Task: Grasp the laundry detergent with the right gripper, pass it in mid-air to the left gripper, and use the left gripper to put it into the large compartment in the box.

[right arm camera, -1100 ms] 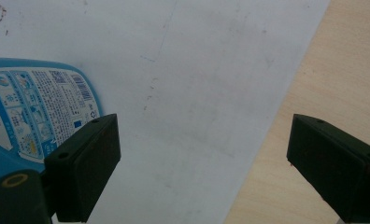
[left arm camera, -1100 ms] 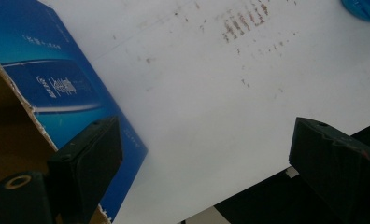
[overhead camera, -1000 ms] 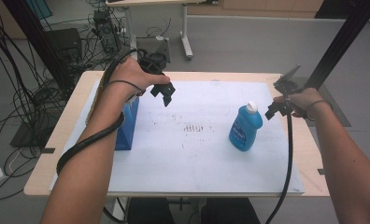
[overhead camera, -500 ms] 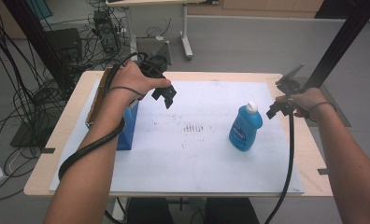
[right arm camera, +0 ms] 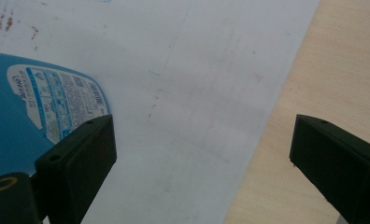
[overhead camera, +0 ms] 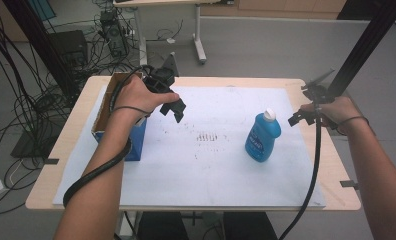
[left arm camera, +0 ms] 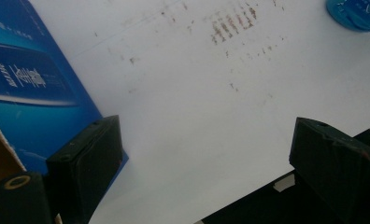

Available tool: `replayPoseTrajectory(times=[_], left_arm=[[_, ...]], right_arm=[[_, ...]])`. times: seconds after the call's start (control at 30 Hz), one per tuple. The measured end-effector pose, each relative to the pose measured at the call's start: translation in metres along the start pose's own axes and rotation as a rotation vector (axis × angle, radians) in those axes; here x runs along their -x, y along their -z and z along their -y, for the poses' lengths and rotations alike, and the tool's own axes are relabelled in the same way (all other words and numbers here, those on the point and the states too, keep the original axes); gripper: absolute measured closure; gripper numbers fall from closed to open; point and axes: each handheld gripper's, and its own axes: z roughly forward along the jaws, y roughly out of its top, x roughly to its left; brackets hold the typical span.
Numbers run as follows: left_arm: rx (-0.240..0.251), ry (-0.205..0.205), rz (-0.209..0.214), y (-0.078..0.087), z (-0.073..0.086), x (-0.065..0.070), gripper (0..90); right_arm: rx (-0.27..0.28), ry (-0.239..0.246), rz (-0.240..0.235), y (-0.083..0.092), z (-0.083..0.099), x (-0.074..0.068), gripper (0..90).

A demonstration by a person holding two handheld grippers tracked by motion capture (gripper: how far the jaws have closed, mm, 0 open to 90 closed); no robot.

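A blue detergent bottle (overhead camera: 262, 140) with a white cap stands upright on the white sheet, right of centre. My right gripper (overhead camera: 298, 119) hovers just to its right. In the right gripper view the bottle's label (right arm camera: 31, 107) lies beside the left jaw; the gripper (right arm camera: 199, 135) is open, its jaws have just been opening, and nothing is between them. An open blue cardboard box (overhead camera: 128, 137) stands at the table's left. My left gripper (overhead camera: 172, 112) is held over the sheet beside the box, open and empty (left arm camera: 204, 140), with the box wall (left arm camera: 33, 93) at its left.
A white paper sheet (overhead camera: 206, 170) with faint brown marks covers most of the wooden table (overhead camera: 331, 170). A black frame post (overhead camera: 358, 50) rises at the back right. Cables and equipment (overhead camera: 61, 55) crowd the floor at left.
The left hand has sunk a little toward the sheet beside the box. The right hand stays next to the bottle, its jaws slightly wider.
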Motion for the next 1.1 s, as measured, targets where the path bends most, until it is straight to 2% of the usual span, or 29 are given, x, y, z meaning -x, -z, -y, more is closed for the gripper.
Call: replayPoseTrajectory(times=[0.13, 0.33, 0.47, 0.67, 0.93, 1.0, 1.1], left_arm=[[0.008, 0.002, 0.008, -0.005, 0.004, -0.001, 10.2], [0.026, 0.0, 0.008, -0.008, 0.007, 0.002, 10.1], [0.036, -0.006, 0.001, -0.014, 0.009, 0.005, 10.1], [0.052, -0.004, -0.009, -0.023, 0.015, 0.006, 10.4], [0.079, 0.023, -0.017, -0.034, 0.022, 0.004, 10.2], [0.08, 0.023, 0.01, -0.039, 0.026, 0.003, 10.2], [0.087, 0.027, 0.024, -0.046, 0.029, 0.002, 10.2]], right_arm=[[0.029, 0.016, 0.003, 0.003, 0.005, -0.002, 7.0], [0.039, 0.041, 0.024, 0.001, 0.013, -0.005, 7.0], [0.06, 0.04, 0.023, 0.002, 0.017, -0.004, 7.0], [0.12, 0.055, 0.018, 0.004, 0.025, -0.007, 6.6], [0.168, 0.06, 0.019, 0.005, 0.036, -0.01, 6.5], [0.173, 0.061, 0.02, 0.005, 0.038, -0.01, 6.5], [0.187, 0.066, 0.023, 0.006, 0.041, -0.01, 6.4]])
